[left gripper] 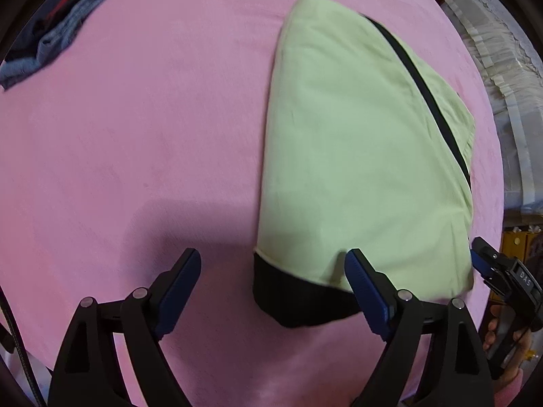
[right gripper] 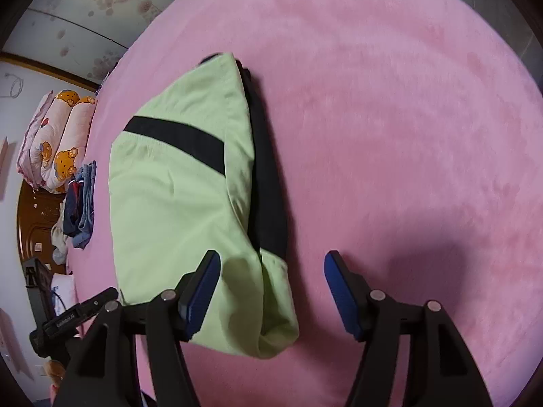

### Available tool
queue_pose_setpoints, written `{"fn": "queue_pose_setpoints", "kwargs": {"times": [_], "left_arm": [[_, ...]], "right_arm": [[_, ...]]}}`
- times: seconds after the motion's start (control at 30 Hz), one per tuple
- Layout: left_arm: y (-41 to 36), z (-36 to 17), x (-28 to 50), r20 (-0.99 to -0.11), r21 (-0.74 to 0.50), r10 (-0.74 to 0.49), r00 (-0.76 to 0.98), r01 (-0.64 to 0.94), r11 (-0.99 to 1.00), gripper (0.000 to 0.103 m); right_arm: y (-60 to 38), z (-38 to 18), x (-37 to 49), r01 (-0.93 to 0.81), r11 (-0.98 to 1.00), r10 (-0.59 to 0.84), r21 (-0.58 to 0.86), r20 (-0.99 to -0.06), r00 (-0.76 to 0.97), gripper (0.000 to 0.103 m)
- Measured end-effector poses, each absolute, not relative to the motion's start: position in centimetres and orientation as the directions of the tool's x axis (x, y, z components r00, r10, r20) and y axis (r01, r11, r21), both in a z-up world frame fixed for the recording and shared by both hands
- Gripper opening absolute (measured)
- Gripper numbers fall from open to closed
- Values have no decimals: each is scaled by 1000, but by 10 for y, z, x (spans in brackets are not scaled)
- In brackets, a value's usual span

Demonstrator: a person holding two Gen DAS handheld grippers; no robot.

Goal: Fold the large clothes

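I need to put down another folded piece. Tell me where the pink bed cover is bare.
Bare pink cover lies between the green garment and the blue clothes pile, and again right of the garment. The near edge is crowded by the left claw and right claw.

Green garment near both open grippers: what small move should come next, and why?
Probably lower both grippers onto the near edge and pinch it. The green garment lies folded on the pink blanket, and the left gripper and right gripper are open, holding nothing.
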State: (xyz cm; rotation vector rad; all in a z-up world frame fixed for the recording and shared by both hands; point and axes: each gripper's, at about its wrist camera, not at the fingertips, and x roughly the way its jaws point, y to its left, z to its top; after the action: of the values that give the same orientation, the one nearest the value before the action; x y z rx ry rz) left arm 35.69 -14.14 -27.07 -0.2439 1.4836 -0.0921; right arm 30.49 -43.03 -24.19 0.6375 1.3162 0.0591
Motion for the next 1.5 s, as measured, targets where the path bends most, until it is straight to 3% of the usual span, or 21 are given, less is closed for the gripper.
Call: {"fn": "queue_pose_setpoints", "kwargs": {"times": [0.47,0.63,0.87,1.03,1.23,1.37,1.43,1.5], "left_arm": [[-147,-285,341,-977,-210,-205,56,-88,974,87],[-161,-274,335,-989,-130,-123,87,-89,987,88],[-189,-264,310,-987,-98,-85,135,-93,991,88],[-212,-253,295,-988,-63,-57,147,-35,997,88],[-216,-230,289,-988,-49,-43,150,-36,998,89],[-215,-210,286,-984,-55,-49,168,-27,998,95],[-216,-197,283,-982,-41,-38,188,-10,999,97],[-216,-186,284,-978,-24,-24,206,5,1000,99]], "right_arm": [[-427,-261,293,381,762,461,523,-852,246,68],[-418,-255,289,414,782,404,467,-884,234,71],[-376,-227,279,339,898,195,280,-945,264,75],[-353,-210,267,300,918,168,260,-939,300,84],[-352,-197,263,292,915,195,278,-939,282,84],[-349,-181,260,267,922,208,280,-940,270,86],[-346,-173,260,246,933,197,264,-944,267,96],[-341,-162,259,227,937,199,266,-940,278,98]]}}
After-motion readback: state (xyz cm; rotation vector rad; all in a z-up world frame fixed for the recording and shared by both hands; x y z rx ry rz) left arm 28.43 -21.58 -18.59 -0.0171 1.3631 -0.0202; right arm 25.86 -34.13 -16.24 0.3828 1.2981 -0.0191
